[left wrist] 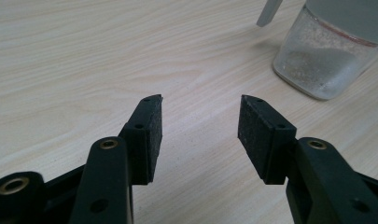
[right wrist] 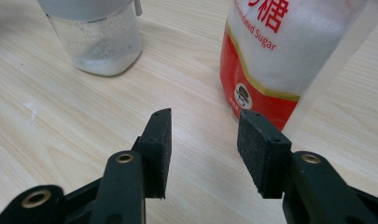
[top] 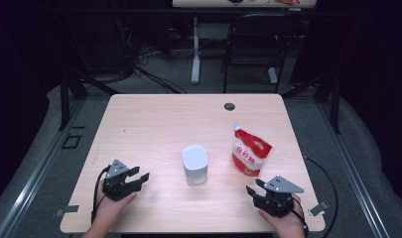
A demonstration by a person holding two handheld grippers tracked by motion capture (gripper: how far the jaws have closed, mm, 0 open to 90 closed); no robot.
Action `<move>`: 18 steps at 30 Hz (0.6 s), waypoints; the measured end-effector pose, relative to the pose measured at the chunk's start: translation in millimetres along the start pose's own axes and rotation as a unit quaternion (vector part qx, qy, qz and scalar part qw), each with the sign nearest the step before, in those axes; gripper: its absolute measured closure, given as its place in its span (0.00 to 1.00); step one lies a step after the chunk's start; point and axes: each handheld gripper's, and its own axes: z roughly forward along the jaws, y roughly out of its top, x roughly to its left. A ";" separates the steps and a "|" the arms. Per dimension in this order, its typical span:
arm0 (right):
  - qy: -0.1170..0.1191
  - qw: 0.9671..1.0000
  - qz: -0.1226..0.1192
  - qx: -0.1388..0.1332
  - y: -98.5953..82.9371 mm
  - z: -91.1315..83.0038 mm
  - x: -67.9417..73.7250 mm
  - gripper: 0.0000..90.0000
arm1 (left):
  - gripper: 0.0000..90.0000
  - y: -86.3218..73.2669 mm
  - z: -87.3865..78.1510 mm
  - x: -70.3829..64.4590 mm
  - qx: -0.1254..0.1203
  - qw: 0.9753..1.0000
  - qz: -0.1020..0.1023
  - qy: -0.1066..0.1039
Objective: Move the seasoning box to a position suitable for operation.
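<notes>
The left gripper [top: 140,176] rests on the table [top: 154,124] well left of the jar [top: 195,164], jaws parted and holding nothing. The sugar pouch [top: 250,152] stands just right of the jar. Farther right of the jar and nearer the person, the right gripper [top: 253,188] lies released, empty.

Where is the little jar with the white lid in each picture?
High view: the jar stands mid-table, between the two grippers.
Left gripper view: it sits at the top right corner, beyond the open jaws.
Right gripper view: it sits at the top left, with the red sugar bag to its right.
Shared landmark: the light wooden table under the jar in all three.
</notes>
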 end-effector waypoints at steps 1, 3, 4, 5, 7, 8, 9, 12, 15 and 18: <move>0.000 1.000 0.001 0.000 -0.1 0.1 -0.1 0.62 | 0.56 0.4 -0.7 0.0 -0.003 1.000 -0.001 0.000; 0.000 1.000 0.001 0.001 -0.1 0.2 -0.1 0.62 | 0.56 0.4 -0.8 0.0 -0.004 1.000 -0.001 0.000; 0.000 1.000 0.001 0.001 -0.1 0.3 -0.1 0.62 | 0.56 0.4 -0.9 0.0 -0.003 1.000 0.000 0.000; -0.001 1.000 0.002 0.001 0.2 0.4 -0.1 0.62 | 0.56 0.3 -1.0 0.0 -0.002 1.000 0.001 -0.002; -0.001 1.000 0.001 0.000 0.4 0.6 0.0 0.62 | 0.56 0.3 -0.9 -0.2 -0.003 1.000 0.001 -0.004; -0.002 1.000 0.000 0.000 0.4 0.5 0.0 0.62 | 0.56 0.3 -0.5 -0.8 -0.006 1.000 0.002 -0.005; -0.002 1.000 0.000 0.000 0.2 0.3 0.4 0.62 | 0.56 0.7 -0.5 -1.1 -0.006 1.000 0.005 -0.005; -0.004 1.000 0.000 -0.003 -0.5 -0.2 0.7 0.62 | 0.56 1.9 0.4 -2.5 -0.001 1.000 0.004 -0.007; -0.002 1.000 0.002 -0.004 -0.7 -0.4 0.3 0.62 | 0.59 2.0 3.5 -3.8 0.002 1.000 0.004 -0.022; -0.003 1.000 0.001 -0.005 -0.2 -0.6 0.6 0.61 | 0.60 1.7 6.4 -6.9 0.001 1.000 0.006 -0.025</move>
